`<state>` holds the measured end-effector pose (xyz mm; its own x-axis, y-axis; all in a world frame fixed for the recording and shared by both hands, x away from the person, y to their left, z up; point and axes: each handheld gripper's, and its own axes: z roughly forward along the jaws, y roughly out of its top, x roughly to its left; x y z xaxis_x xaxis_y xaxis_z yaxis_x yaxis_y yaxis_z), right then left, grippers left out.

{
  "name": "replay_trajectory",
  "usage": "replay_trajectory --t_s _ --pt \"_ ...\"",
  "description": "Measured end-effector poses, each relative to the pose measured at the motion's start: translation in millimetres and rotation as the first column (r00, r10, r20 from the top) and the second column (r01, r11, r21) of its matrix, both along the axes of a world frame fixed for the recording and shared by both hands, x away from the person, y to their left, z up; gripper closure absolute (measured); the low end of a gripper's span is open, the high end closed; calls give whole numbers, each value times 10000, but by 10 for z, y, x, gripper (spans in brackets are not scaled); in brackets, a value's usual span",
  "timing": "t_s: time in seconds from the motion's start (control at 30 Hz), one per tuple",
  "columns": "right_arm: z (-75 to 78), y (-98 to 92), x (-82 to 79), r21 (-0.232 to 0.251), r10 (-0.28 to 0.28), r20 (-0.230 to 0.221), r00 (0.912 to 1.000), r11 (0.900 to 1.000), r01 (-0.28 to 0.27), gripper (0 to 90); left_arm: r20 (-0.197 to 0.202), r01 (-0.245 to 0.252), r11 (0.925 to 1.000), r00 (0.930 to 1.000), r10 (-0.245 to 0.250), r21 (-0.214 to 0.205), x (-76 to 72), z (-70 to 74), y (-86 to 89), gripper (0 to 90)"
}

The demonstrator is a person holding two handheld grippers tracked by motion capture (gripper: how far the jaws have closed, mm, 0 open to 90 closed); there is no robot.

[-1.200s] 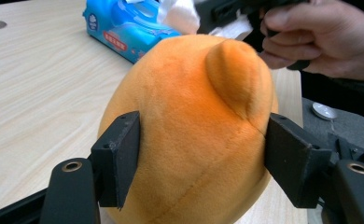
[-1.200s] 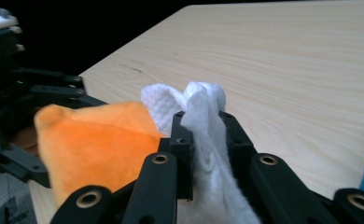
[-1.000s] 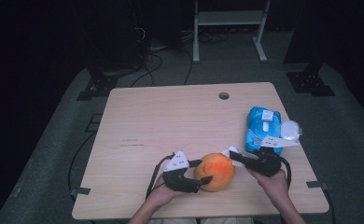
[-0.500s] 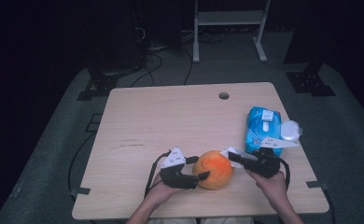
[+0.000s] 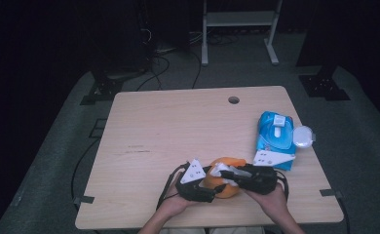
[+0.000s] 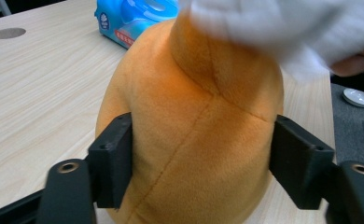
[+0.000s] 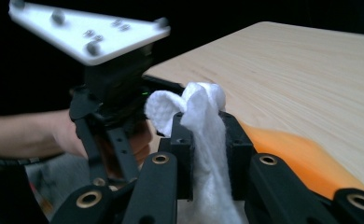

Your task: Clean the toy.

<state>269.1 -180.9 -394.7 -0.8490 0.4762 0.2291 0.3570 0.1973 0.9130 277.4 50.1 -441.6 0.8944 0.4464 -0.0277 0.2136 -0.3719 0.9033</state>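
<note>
Clearly the work sits at the near edge of the tabletop (image 5: 188, 126), a little right of its middle. There the left gripper (image 5: 212, 187) has its fingers (image 6: 112, 165) clamped on both flanks of an orange plush toy (image 6: 189, 154), squeezing the soft body in. From the other side the right gripper (image 5: 227, 171) has its fingers (image 7: 182, 156) shut tight on a white wipe (image 7: 201, 140), which lies over the top of the toy.

Judging by this, the main risk is the plush itself: it is soft and round, so a sideways rub could roll or drag it out of the left grip, or push it off the near edge. The wipe is pinched as a narrow bunched fold and could slide out if it snags on the fabric.

In the left gripper view the toy stands roughly upright, its narrower end up and away from the camera, its seam running bottom to top; its long axis seems vertical, tilted slightly toward the far side.

Farther off, by the right edge, lies a blue wipe packet (image 5: 275, 139) with a round white lid (image 5: 303, 136) just beside it.
</note>
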Motion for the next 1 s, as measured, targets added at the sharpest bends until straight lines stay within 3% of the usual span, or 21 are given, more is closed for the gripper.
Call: replay_trajectory --t_s 0.07,0.17,0.27,0.33,0.43,0.5,0.53,0.57,0.6,0.67,0.73,0.83,0.93,1.0 --pt "2 110 -48 -618 -25 673 9977 9981 67 775 68 25 9999 10000 -26 171 -20 9 -6 324" --pt "-5 35 -10 -629 -488 822 9954 9966 541 778 -134 -1 10000 9999 1 2 4 3 33 342" --pt "-19 -146 67 -704 -1267 696 9895 9888 1316 777 -106 82 10000 9999 -82 -1 -1 -4 43 340" --pt "-71 -238 110 -591 -1484 324 9884 9869 1501 777 -91 330 9995 9994 -329 19 -1 2 27 304" --pt "-90 -227 100 -392 -1188 38 9929 9921 1188 778 -512 465 9986 9975 -478 -259 54 0 47 147" --pt "-72 -148 73 58 -316 -191 9993 9995 317 778 -587 472 9983 9971 -492 -348 72 -26 47 103" --pt "-62 -76 51 4 115 -62 9999 9999 -115 778 -565 513 9983 9970 -528 -266 63 -29 42 126" --pt "-55 -40 39 -135 132 47 9999 9998 -132 778 -419 489 9986 9979 -496 -177 44 -25 38 171" --pt "-44 -23 40 -327 29 195 9998 9995 -23 778 -278 370 9993 9989 -373 -102 37 -10 48 234" --pt "-46 -96 90 -166 -388 132 9992 9991 390 777 -262 79 9998 9996 -84 -181 40 19 72 313" --pt "-86 -216 139 -283 -1176 137 9930 9926 1179 777 -564 -253 9985 9982 226 -489 73 25 117 337" --pt "-184 -385 187 -238 -1649 -280 9859 9861 1643 778 -1155 -725 9918 9915 602 -1053 141 9 196 340" --pt "-188 -322 145 -256 -1373 -261 9902 9903 1366 778 -1455 -920 9881 9866 737 -1233 162 -4 215 336" --pt "-166 -206 103 -92 -812 -188 9965 9967 810 775 -1411 -827 9901 9878 664 -1135 149 -11 193 330"
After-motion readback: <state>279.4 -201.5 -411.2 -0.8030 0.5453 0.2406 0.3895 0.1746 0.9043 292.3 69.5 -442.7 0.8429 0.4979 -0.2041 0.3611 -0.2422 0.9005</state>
